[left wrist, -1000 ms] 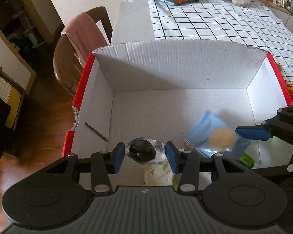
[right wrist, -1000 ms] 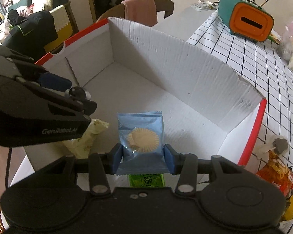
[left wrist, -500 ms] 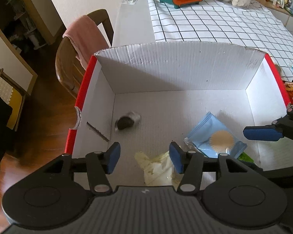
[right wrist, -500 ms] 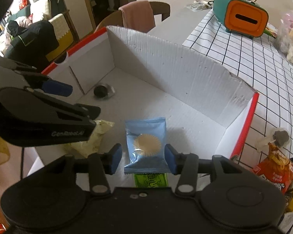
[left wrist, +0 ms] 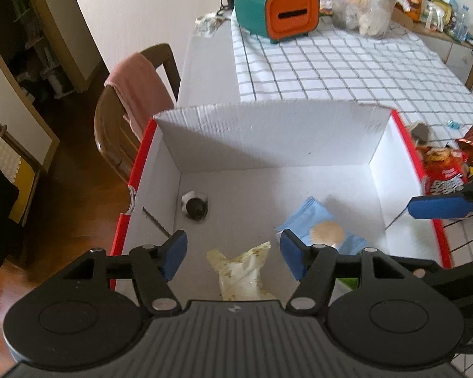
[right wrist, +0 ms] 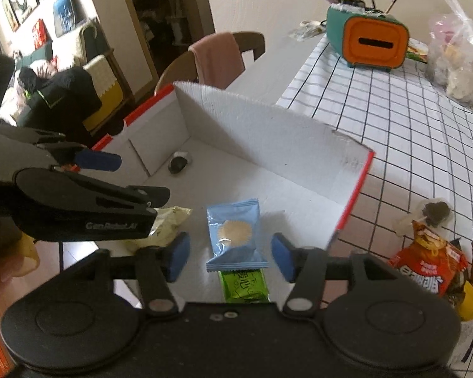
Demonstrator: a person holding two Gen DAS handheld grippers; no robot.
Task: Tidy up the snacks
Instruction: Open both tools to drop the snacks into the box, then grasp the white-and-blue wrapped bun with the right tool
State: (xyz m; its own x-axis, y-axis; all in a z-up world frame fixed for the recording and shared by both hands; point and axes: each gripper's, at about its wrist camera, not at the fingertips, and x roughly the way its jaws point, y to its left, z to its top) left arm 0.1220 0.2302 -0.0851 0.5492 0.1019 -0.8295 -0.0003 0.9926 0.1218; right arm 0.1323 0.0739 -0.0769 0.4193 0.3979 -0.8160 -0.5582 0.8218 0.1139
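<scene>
Dark wooden floor point(left wrist: 66, 214) left; curved-back wooden chair point(left wrist: 110, 126) draped with pink towel point(left wrist: 138, 88); far cream wall point(left wrist: 148, 6); white table with black-grid tablecloth point(left wrist: 347, 69).

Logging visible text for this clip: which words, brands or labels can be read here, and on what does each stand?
"GenRobot.AI": side of the left gripper, slightly blurred.
Green packet in the box: printed characters, too blurred to read.
Red snack bag on the table: large white characters, not legible.
Blue packet: no readable text.
</scene>
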